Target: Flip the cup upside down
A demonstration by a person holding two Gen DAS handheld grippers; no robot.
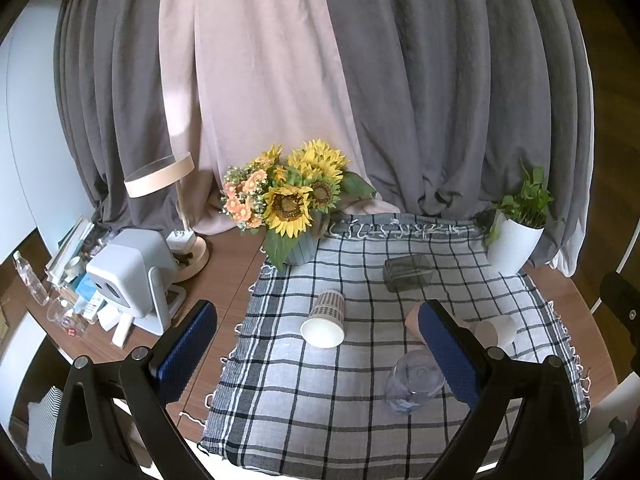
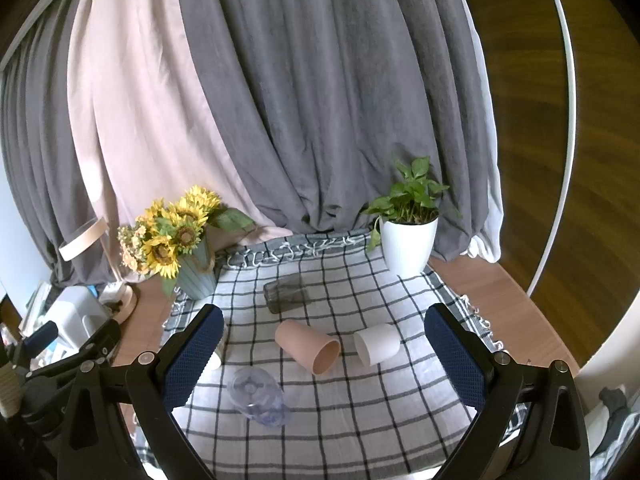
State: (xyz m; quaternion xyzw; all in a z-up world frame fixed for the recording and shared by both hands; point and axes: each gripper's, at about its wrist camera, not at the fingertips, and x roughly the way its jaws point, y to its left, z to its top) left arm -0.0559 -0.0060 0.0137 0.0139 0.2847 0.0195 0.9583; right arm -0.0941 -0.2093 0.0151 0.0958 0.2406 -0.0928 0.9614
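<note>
Several cups lie on their sides on a checked cloth. A checked paper cup lies at centre left, its white mouth toward me. A clear cup lies near the front. A pink cup and a white cup lie side by side; in the left wrist view the right finger partly hides the pink cup beside the white cup. A dark clear cup lies farther back. My left gripper and right gripper are open, empty, above the cloth.
A sunflower vase stands at the cloth's back left, a white plant pot at the back right. A lamp, a white device and clutter fill the left of the wooden table. Curtains hang behind.
</note>
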